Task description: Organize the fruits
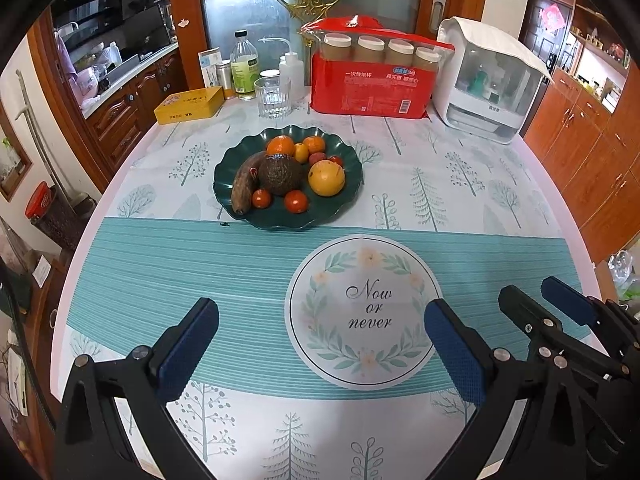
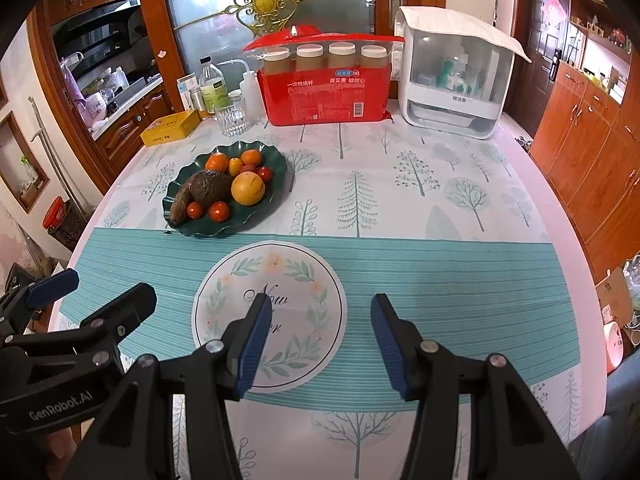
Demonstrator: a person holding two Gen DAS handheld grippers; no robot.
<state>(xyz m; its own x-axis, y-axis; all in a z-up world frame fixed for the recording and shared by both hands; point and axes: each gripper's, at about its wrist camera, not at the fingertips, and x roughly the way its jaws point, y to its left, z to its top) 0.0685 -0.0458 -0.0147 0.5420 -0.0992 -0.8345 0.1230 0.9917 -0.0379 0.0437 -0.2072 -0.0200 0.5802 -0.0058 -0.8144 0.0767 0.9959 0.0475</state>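
Left wrist view: the left gripper hangs tilted down over the near part of the surface, jaws spread wide and released, nothing between them. To its far left the surface's curved edge drops off toward wooden cabinets. Ahead and slightly left sits the green plate of fruits: an avocado, a long brown tuber, two cherry tomatoes, a yellow round fruit and oranges at the back. Between gripper and plate lies an open stretch of striped teal runner, with the round "Now or never" mat directly below the jaws. Beyond the plate stand a glass, a red package and a white appliance, well apart from the gripper. Just to the right, the right gripper is held at the same downward tilt beside it, jaws parted and empty; in its view the plate lies ahead to the left, and bare tree-print cloth runs ahead and right to the edge.
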